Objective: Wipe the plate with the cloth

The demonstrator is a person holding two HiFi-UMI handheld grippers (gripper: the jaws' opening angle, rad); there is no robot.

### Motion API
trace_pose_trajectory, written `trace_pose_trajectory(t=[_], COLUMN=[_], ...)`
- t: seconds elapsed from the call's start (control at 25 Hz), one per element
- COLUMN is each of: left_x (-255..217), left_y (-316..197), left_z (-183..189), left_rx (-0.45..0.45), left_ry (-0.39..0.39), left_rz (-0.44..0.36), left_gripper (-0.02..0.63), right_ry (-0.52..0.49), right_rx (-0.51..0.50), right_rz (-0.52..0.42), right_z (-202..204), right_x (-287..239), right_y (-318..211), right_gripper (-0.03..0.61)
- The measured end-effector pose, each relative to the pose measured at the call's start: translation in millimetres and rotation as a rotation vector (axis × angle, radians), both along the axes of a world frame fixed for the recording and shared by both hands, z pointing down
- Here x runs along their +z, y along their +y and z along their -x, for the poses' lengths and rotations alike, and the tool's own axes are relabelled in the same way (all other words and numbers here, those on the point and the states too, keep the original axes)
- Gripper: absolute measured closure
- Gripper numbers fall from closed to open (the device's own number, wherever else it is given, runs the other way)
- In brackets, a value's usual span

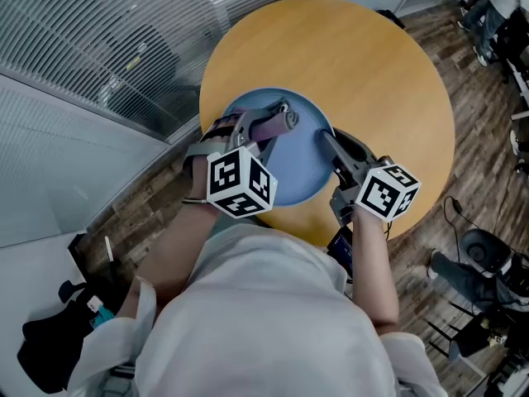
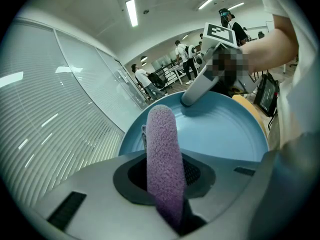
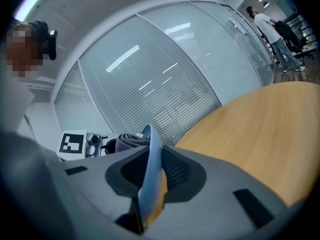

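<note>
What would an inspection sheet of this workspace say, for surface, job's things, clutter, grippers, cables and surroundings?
Surface: round wooden table, bare apart from the plate.
Job's things: blue plate at the table's near edge; rolled purple cloth over it.
Clutter: nothing seen on the table.
Grippers: left gripper shut on the cloth; right gripper shut on the plate's rim.
Cables: one dark cable on the floor, right of the table.
Surroundings: glass wall with blinds; wood floor; people standing far off.

Round wooden table [image 1: 388,73], slatted blinds [image 1: 91,31]
</note>
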State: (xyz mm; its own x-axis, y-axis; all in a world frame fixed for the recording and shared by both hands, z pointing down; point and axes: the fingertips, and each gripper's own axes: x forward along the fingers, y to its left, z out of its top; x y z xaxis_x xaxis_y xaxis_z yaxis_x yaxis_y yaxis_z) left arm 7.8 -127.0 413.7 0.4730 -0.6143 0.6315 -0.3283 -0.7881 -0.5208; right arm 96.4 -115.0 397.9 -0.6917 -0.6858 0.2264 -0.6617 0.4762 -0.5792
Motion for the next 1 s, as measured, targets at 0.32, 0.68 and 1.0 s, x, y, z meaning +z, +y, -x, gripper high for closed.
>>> trace_pose_trajectory(t=[0.32, 0.68, 1.0], left_x=[-4.9, -4.8, -3.8], left_y=[1.1, -2.9, 1.9], left_z=[-16.1, -31.6, -38.5], left_rx=[0.032, 0.052, 0.075], left_ry=[-0.001, -0.008, -0.015], left_rz=[-0.017, -0.02, -0.03], left_gripper=[0.531, 0.531, 0.531], right_ry=[0.025, -0.031, -0.03], right_rx=[-0.029, -0.025, -0.022], right_rz=[0.002, 0.011, 0.019], right_z=[7.7, 0.5, 0.8], right_x=[3.8, 3.6, 3.7], right_y=[3.4, -1.6, -0.7], right_gripper=[0.508, 0.499, 0.497])
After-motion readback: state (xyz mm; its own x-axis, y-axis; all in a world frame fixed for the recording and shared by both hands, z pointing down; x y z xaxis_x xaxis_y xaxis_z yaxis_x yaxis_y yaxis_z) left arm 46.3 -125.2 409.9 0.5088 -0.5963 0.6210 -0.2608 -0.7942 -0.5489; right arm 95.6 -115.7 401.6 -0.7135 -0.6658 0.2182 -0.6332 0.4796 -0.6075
